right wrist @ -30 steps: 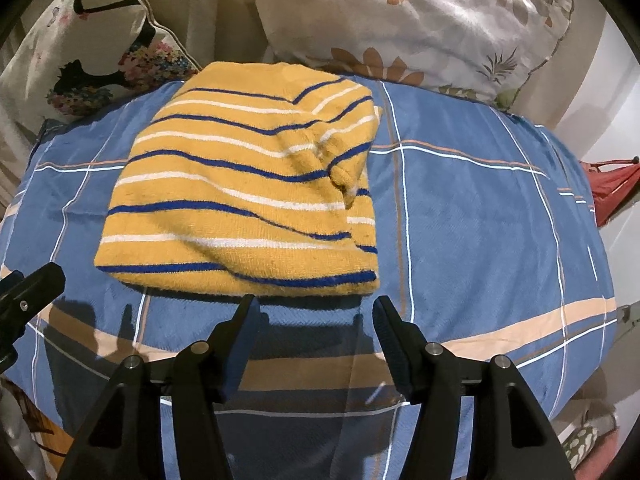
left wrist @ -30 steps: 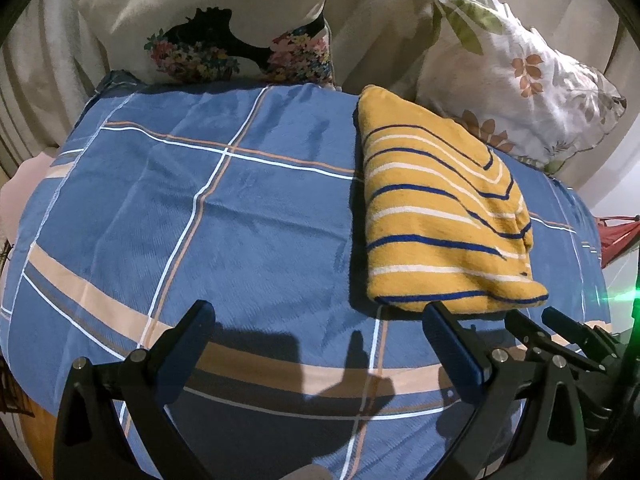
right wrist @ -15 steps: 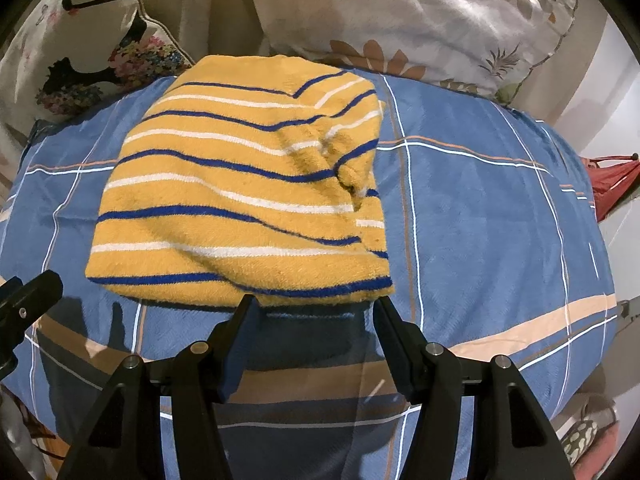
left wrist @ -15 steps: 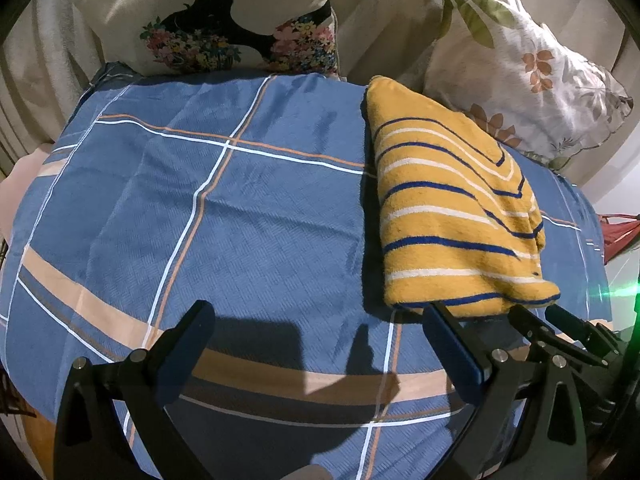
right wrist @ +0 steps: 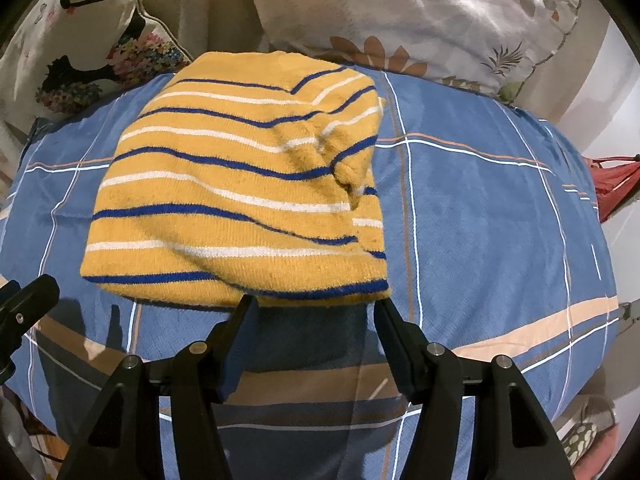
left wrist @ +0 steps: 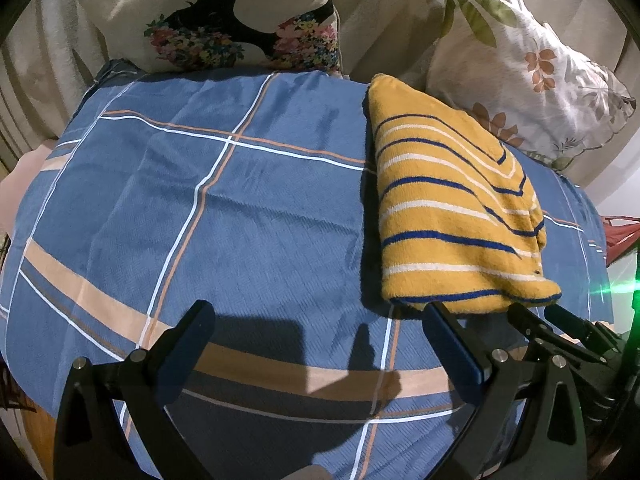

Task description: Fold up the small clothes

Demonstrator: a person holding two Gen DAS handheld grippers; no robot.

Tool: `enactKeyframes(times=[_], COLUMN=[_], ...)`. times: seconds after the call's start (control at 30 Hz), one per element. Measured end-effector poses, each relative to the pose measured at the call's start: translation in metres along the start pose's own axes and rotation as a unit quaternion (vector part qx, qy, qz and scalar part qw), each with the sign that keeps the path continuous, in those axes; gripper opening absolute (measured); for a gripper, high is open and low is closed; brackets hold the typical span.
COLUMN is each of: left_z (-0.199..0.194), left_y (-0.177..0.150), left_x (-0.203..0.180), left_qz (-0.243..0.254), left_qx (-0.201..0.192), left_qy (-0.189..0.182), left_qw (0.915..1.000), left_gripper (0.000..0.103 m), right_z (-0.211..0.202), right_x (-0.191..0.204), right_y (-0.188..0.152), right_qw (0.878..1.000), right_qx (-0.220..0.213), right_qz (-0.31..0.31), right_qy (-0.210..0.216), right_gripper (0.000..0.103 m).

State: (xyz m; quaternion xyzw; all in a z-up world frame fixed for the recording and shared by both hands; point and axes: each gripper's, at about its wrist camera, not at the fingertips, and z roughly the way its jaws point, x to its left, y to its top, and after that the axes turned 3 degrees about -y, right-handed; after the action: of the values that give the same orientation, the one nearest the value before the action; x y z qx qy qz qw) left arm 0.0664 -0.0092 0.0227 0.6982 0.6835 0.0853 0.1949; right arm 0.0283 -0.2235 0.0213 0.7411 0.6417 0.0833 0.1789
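Observation:
A folded yellow sweater (right wrist: 240, 200) with blue and white stripes lies on the blue plaid bedspread (right wrist: 480, 220). In the left wrist view the sweater (left wrist: 452, 216) sits at the right. My right gripper (right wrist: 314, 308) is open, its fingertips at the sweater's near edge, holding nothing. My left gripper (left wrist: 316, 316) is open wide and empty over bare bedspread (left wrist: 220, 220), left of the sweater; its right finger (left wrist: 440, 320) reaches the sweater's near left corner. The right gripper's fingers (left wrist: 560, 320) show at the lower right of the left wrist view.
Two floral pillows (left wrist: 240, 12) (left wrist: 532, 64) lean against the back of the bed. They also show in the right wrist view (right wrist: 420, 12). A red object (right wrist: 612, 176) sits off the bed's right side. The bed's near edge drops off below the grippers.
Both grippers have moved forward toward the sweater; it looks larger and nearer, and the right gripper's fingertips now reach its near edge. Both stayed open.

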Motion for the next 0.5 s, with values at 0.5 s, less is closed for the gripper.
enactKeyframes(times=[0.5], left_z=[-0.015], left_y=[-0.029], left_x=[-0.021], left_qz=[-0.023], left_qx=[-0.010], left_qy=[0.020], left_qw=[0.9995], left_gripper=[0.103], right_z=[-0.007], right_x=[-0.017], right_y=[-0.018], right_qw=[0.999], right_qx=[-0.007], right_qz=[-0.024], right_qy=[0.019], right_gripper=[0.064])
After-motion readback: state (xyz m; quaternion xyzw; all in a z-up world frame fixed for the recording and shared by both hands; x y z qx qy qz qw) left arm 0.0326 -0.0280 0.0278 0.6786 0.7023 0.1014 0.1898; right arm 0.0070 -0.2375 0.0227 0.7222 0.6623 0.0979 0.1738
